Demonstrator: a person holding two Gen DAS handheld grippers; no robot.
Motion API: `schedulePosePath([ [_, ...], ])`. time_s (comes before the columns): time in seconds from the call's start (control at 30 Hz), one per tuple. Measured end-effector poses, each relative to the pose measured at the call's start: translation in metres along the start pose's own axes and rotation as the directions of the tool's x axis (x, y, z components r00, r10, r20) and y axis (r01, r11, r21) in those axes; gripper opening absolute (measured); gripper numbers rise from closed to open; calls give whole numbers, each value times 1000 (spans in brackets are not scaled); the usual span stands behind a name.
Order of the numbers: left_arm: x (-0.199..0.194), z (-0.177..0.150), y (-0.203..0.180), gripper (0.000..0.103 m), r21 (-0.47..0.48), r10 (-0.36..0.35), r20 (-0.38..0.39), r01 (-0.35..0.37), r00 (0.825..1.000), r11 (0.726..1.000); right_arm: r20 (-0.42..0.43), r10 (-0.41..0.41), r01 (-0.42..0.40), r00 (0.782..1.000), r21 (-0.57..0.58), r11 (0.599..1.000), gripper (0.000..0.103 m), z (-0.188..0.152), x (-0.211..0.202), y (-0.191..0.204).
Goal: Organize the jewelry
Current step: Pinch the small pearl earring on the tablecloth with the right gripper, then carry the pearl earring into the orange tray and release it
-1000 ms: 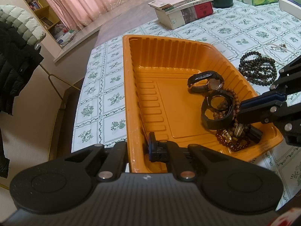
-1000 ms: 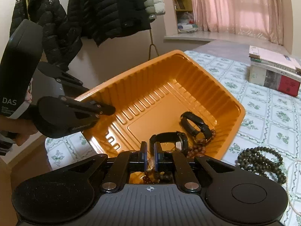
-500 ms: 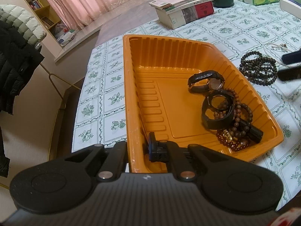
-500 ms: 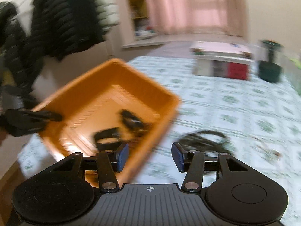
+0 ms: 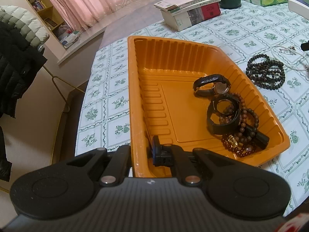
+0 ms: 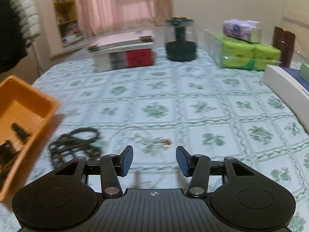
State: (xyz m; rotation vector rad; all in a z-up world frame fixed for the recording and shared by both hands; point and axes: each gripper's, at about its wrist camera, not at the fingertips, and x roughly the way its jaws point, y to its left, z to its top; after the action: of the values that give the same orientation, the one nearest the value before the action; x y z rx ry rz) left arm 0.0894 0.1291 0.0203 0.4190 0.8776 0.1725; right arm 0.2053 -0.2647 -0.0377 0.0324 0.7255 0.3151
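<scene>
My left gripper (image 5: 142, 152) is shut on the near wall of the orange tray (image 5: 133, 96). In the tray lie a black-strap watch (image 5: 211, 85), a second black watch (image 5: 224, 114) and brown and red bead bracelets (image 5: 243, 135). A dark bead bracelet (image 5: 265, 73) and a pale thin necklace (image 5: 285, 50) lie on the tablecloth right of the tray. My right gripper (image 6: 154, 160) is open and empty above the cloth, with the dark beads (image 6: 75, 145) at its left and the necklace (image 6: 154, 143) just ahead. The right wrist view is blurred.
A stack of books (image 5: 191, 7), a dark green stand (image 6: 180, 42), green tissue packs (image 6: 249, 56) and a white box (image 6: 285, 85) stand at the far side of the table. Jackets (image 5: 15, 61) hang beyond the table's left edge.
My right gripper has let go over the tray, opened, and swung right, away from the tray toward the beads and necklace. My left gripper has kept its hold on the tray wall.
</scene>
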Motion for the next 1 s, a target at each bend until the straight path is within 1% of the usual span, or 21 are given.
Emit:
schedulePosePath([
  [0.1, 0, 0, 0, 4, 3, 3, -4, -3, 1000, 1000, -4, -18, 18, 1000, -8, 1000, 49, 3, 11, -10],
  [0.23, 1, 0, -1, 4, 5, 8, -8, -8, 1000, 1000, -13, -42, 42, 999, -28, 999, 39, 6, 28, -16],
  [0.33, 1, 1, -1, 4, 7, 11, -10, -11, 1000, 1000, -25, -41, 39, 999, -59, 997, 33, 8, 41, -16],
  [0.57, 1, 1, -1, 4, 10, 15, -15, -15, 1000, 1000, -44, -27, 21, 999, -143, 990, 29, 8, 65, -9],
  [0.6, 1, 1, -1, 4, 10, 16, -15, -16, 1000, 1000, -40, -30, 24, 999, -153, 988, 25, 8, 66, -8],
  [0.63, 1, 1, -2, 4, 11, 17, -16, -16, 1000, 1000, -38, -34, 28, 999, -155, 987, 15, 8, 67, -8],
  [0.67, 1, 1, -2, 4, 11, 17, -16, -17, 1000, 1000, -39, -37, 30, 999, -154, 988, 10, 8, 68, -7],
  [0.77, 1, 1, -2, 4, 11, 17, -15, -16, 1000, 1000, -38, -43, 36, 998, -157, 987, 10, 8, 65, -5],
  [0.87, 1, 1, -2, 4, 12, 16, -13, -16, 1000, 1000, -9, -49, 47, 999, -176, 983, 10, 9, 55, 0],
  [1.0, 0, 0, -2, 4, 10, 15, -9, -15, 1000, 1000, 31, -8, 13, 999, -188, 982, 10, 16, 34, 16],
])
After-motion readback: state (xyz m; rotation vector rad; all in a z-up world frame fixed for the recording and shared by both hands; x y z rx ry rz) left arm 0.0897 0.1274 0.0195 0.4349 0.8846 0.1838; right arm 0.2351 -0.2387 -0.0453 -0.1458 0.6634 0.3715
